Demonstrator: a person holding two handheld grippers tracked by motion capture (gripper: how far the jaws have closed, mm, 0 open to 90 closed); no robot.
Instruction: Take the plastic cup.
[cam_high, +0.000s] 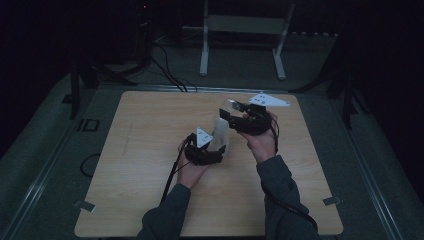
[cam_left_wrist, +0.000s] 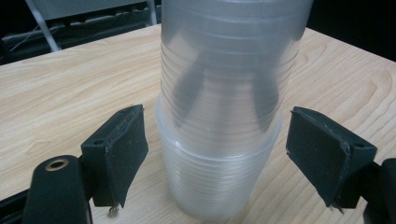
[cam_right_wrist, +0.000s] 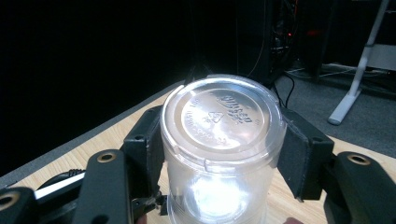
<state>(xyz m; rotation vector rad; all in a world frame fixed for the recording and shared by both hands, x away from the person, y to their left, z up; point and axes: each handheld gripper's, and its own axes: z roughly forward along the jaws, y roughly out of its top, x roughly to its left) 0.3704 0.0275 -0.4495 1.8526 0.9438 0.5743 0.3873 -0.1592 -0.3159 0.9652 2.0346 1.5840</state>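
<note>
As seen from the high view, a stack of clear plastic cups (cam_high: 220, 131) stands near the middle of the wooden table (cam_high: 140, 150), its long axis roughly vertical with the top leaning slightly toward the far right. The left gripper (cam_high: 216, 148) sits at the base of the stack, and the right gripper (cam_high: 229, 113) is at its top. Bare tabletop lies open on every side of the stack, with the widest room to the left; all four table edges are well apart from it. A white stand (cam_high: 243, 30) is on the floor beyond the far edge.

From the left gripper view, the stack (cam_left_wrist: 224, 116) rises upright between the two black jaws. Both pads (cam_left_wrist: 126, 154) stand apart from the cup wall, with a gap on each side, so this gripper is open around the lower cups.

From the right gripper view, the upturned cup base (cam_right_wrist: 223, 119) faces the camera. Embossed lettering and a recycling mark show on it, too faint to read. Both jaws press the top cup's sides, gripping it.
</note>
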